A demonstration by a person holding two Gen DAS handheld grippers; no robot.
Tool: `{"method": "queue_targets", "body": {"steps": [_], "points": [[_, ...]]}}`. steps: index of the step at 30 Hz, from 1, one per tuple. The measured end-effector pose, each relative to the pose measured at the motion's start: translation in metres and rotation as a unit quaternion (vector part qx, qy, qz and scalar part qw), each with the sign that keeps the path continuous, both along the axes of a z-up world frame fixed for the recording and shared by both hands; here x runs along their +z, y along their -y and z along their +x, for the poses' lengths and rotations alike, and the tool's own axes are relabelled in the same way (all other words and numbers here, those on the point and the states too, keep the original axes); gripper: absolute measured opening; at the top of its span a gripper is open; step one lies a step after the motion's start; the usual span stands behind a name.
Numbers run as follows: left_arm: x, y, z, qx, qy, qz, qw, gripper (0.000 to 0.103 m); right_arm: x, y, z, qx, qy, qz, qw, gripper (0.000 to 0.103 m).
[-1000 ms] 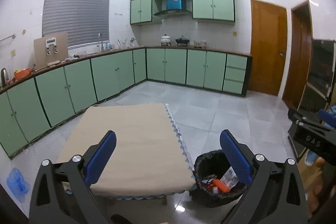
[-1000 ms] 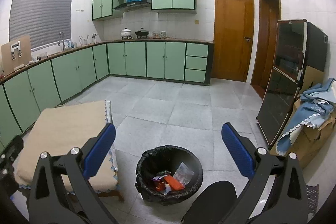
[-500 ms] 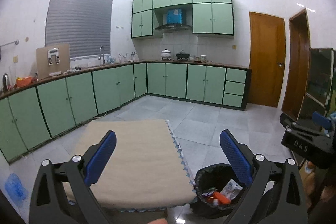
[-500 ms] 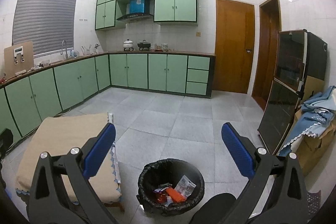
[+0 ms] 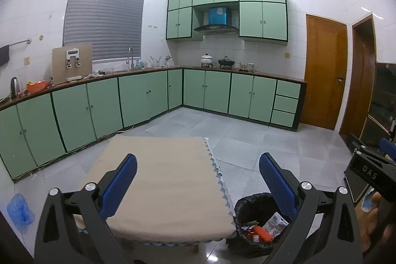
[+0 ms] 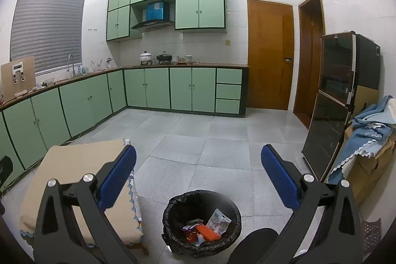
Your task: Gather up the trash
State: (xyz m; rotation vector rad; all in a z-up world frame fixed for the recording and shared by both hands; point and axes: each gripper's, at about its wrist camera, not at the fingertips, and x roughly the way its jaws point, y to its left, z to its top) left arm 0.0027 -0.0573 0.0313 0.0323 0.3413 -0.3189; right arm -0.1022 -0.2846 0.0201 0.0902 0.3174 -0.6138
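So both tools are spread wide with nothing in them. Left tool (image 5: 198,180) hangs over the bare beige tabletop (image 5: 170,180), with the bin (image 5: 245,204) down by its right finger. Right tool (image 6: 198,172) is just above that bin (image 6: 178,204), which holds the trash (image 6: 208,229): an orange wrapper and a clear packet.

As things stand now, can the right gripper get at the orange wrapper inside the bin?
Probably yes. The right gripper is open and empty above the black bin, whose mouth is uncovered, and the orange wrapper lies on top of the other trash.
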Motion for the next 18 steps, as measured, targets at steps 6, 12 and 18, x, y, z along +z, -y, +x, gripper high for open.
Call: {"method": "queue_targets", "body": {"steps": [6, 12, 18], "points": [[-0.0006, -0.002, 0.0003, 0.002, 0.002, 0.0, 1.0, 0.097, 0.0016, 0.0013, 0.0016, 0.0, 0.0, -0.001, 1.0, 0.098], [-0.0004, -0.0013, 0.0008, 0.004, 0.003, 0.001, 1.0, 0.097, 0.0001, 0.0006, 0.0017, 0.0, -0.001, 0.0, 1.0, 0.098], [-0.0006, 0.0003, 0.001, 0.003, 0.003, 0.003, 1.0, 0.097, -0.0009, 0.002, 0.0003, -0.001, 0.0, 0.002, 1.0, 0.098]]}}
